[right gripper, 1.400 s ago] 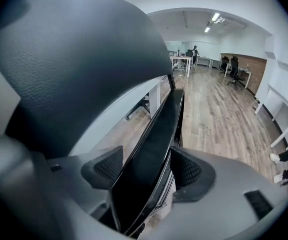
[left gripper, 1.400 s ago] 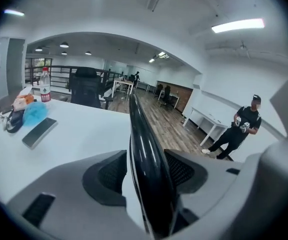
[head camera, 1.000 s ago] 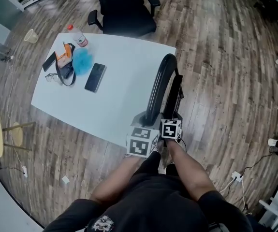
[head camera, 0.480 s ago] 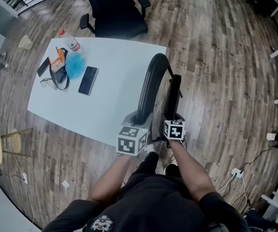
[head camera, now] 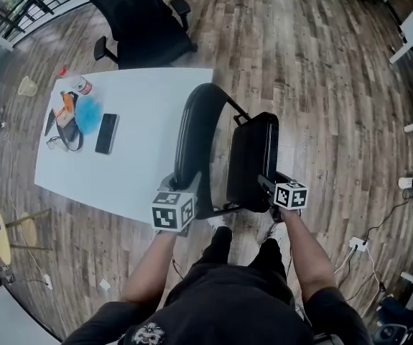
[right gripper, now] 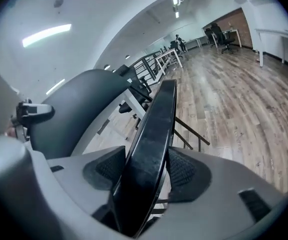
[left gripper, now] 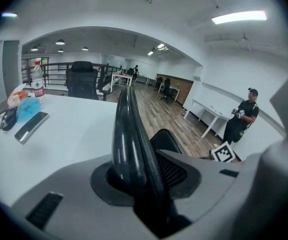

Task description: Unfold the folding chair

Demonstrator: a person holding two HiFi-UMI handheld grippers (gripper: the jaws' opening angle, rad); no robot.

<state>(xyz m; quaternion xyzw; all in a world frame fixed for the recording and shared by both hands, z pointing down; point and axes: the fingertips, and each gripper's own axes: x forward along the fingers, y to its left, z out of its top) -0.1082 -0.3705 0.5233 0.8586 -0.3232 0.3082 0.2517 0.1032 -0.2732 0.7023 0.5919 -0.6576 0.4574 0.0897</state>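
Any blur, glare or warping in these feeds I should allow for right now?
Head view: heavy fisheye, the floor planks curve toward the edges, yet the folding chair is sharp. Left gripper view: dark round vignette; the backrest near the lens is soft with glare streaks; the ceiling light is blown out. Right gripper view: same vignette; the seat edge is glossy, slightly soft.

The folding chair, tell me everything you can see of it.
The folding chair is black and partly open: a curved backrest with a glossy tubular rim, and a flat seat panel angled away from it on thin metal rods. It stands on the wood floor beside the white table. The left gripper grips the rim, jaws opening; the right gripper clamps the seat's edge.
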